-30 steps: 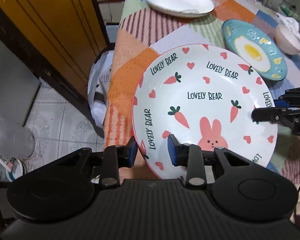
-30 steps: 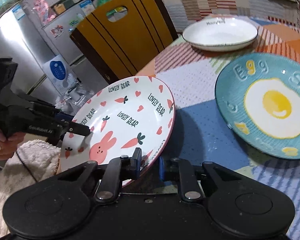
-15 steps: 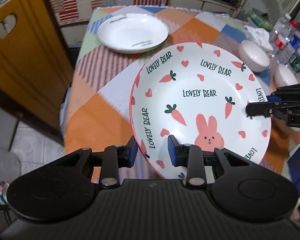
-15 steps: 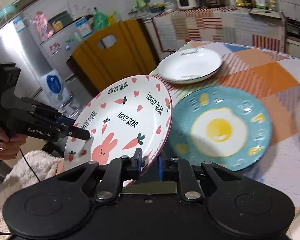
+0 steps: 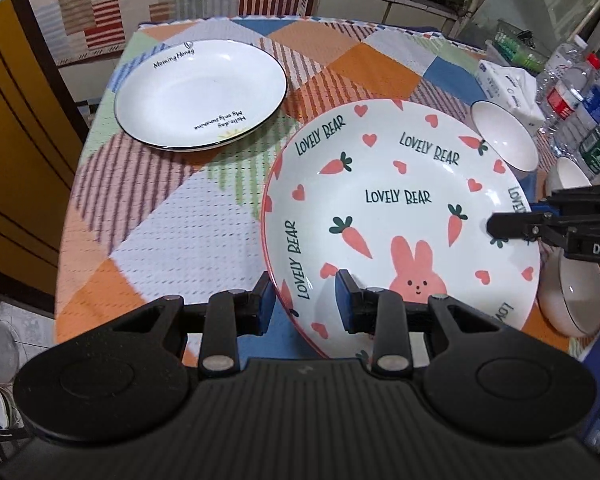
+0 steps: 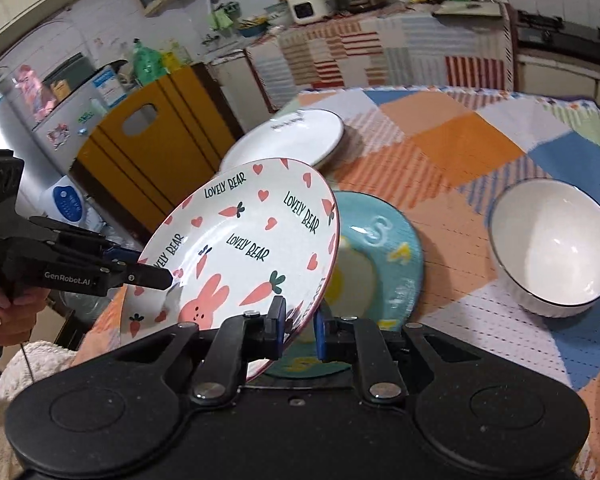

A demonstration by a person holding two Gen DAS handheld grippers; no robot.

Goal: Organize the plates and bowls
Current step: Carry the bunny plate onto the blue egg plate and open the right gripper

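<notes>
We carry the Lovely Bear plate [image 5: 400,216] between both grippers, lifted off the patchwork tablecloth [image 5: 172,216] and tilted, with its left side higher in the right wrist view. Our judgement is that this step is a transfer onto another plate, either the white deep plate [image 5: 200,92] at the far left of the table or the blue fried-egg plate [image 6: 384,248] lying directly beneath the carried one. To do it well, we should level the plate first, keep both grips moving together so the rim does not twist out of either pinch, centre it over the target, and lower it gently until ceramic meets ceramic before letting go. Releasing one side early could let the plate tip and slide.

On the left, the left gripper [image 5: 305,303] straddles the near-left rim. Its fingers stand a moderate way apart, one blue pad outside the rim and one on the plate's face, so we judge it clamped on the rim. To the right, the right gripper [image 6: 299,328] bites the opposite rim, its fingers narrowly apart with the plate's edge between the pads.

Further right sit white bowls [image 5: 504,140] near the water bottles [image 5: 580,100]. One bowl [image 6: 552,248] stands well apart from the plates, untouched.
</notes>
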